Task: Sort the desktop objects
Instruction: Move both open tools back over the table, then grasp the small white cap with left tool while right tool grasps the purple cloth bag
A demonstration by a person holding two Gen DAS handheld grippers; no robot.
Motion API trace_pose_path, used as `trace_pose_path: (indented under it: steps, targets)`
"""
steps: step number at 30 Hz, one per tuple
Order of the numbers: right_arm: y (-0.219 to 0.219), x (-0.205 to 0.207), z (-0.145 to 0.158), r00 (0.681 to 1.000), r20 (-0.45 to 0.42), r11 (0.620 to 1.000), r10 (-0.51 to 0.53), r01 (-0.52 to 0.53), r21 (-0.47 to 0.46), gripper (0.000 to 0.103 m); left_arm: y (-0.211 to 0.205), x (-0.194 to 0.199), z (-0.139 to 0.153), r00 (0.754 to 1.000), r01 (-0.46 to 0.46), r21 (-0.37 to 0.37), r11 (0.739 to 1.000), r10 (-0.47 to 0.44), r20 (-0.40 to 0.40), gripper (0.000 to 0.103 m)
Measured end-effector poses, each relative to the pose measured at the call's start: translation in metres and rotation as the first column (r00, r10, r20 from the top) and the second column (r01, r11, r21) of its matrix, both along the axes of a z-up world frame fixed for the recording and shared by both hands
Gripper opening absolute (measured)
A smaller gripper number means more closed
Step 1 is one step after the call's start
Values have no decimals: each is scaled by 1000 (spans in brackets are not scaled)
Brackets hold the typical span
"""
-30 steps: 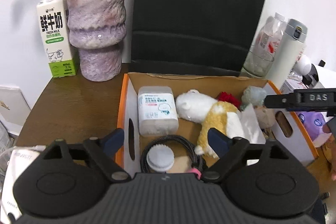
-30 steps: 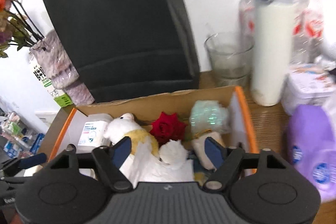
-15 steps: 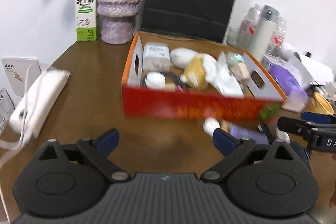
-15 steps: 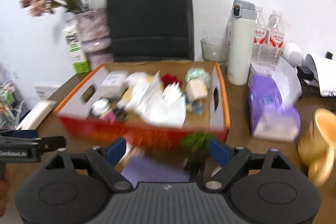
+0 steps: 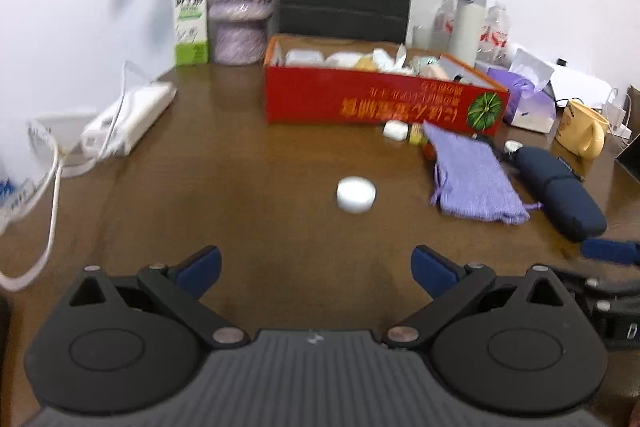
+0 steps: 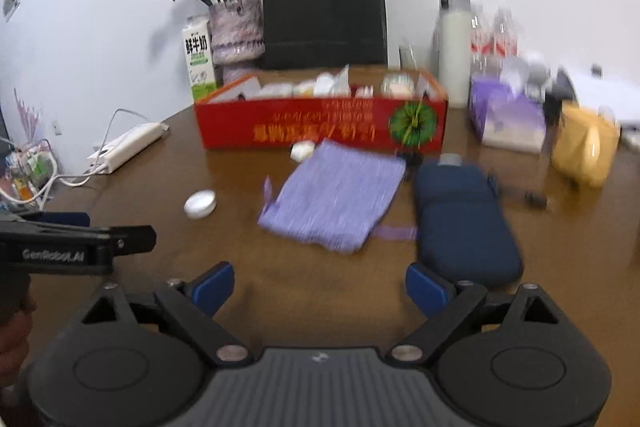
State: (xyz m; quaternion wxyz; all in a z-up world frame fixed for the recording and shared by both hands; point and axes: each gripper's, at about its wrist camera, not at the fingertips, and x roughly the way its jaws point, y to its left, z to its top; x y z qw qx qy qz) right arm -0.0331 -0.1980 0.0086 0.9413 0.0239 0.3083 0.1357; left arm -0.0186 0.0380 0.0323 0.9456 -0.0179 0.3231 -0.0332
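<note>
Here we see both tools spread wide, nothing between them: left gripper (image 5: 316, 267), right gripper (image 6: 320, 285), jaws just opening. Mid-frame lie a white round case (image 5: 356, 194), purple pouch (image 6: 336, 199) and navy case (image 6: 464, 227); red box (image 6: 320, 125) above.

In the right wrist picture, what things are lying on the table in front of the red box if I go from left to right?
Little white round lid → purple cloth pouch → dark blue case → yellow mug, which sits further right, past the box's end.
</note>
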Motion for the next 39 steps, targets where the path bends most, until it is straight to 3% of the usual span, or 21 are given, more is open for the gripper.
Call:
trace_pose_path:
  steps: [3, 5, 17, 24, 28, 31, 32, 34, 36, 37, 38, 39]
  targets:
    - [-2, -12, -2, 999, 39, 1000, -12, 12, 15, 93, -1, -6, -5, 1000, 12, 13, 1000, -12, -2, 103]
    - [-4, -16, -1, 997, 67, 999, -30, 29, 25, 100, -2, -8, -8, 1000, 4, 27, 1000, -4, 2, 103]
    - [-8, -2, -1, 998, 30, 997, -59, 58, 46, 100, -7, 1, -9, 999, 43, 39, 998, -43, -12, 103]
    - [-5, 43, 19, 997, 66, 999, -37, 35, 21, 95, -20, 47, -4, 994, 113, 51, 992, -113, 2, 76]
    - [7, 94, 16, 1000, 3, 1000, -12, 12, -26, 85, -27, 79, -6, 991, 135, 38, 990, -135, -19, 62]
    - [19, 125, 5, 996, -66, 994, -58, 51, -99, 73, -27, 93, -9, 993, 113, 29, 993, -112, -26, 44]
    - [21, 131, 1, 993, -83, 990, -80, 69, -121, 70, -26, 95, -9, 994, 111, 27, 993, -111, -26, 31]
    - [19, 132, -5, 992, -85, 990, -93, 83, -115, 69, -23, 94, -9, 992, 122, 21, 992, -122, -16, 30]
    - [20, 127, -7, 996, -54, 990, -70, 63, -128, 51, -22, 93, -11, 991, 130, 18, 991, -130, -5, 30]
    - [19, 125, -7, 997, -52, 992, -57, 51, -118, 21, -22, 93, -11, 991, 131, 20, 991, -131, -4, 30]
    - [20, 122, -5, 997, -50, 991, -61, 55, -122, 6, -23, 92, -10, 991, 133, 19, 991, -133, -4, 29]
    - [20, 120, -5, 998, -41, 991, -51, 45, -122, 6, -23, 92, -10, 991, 137, 15, 990, -137, -5, 29]
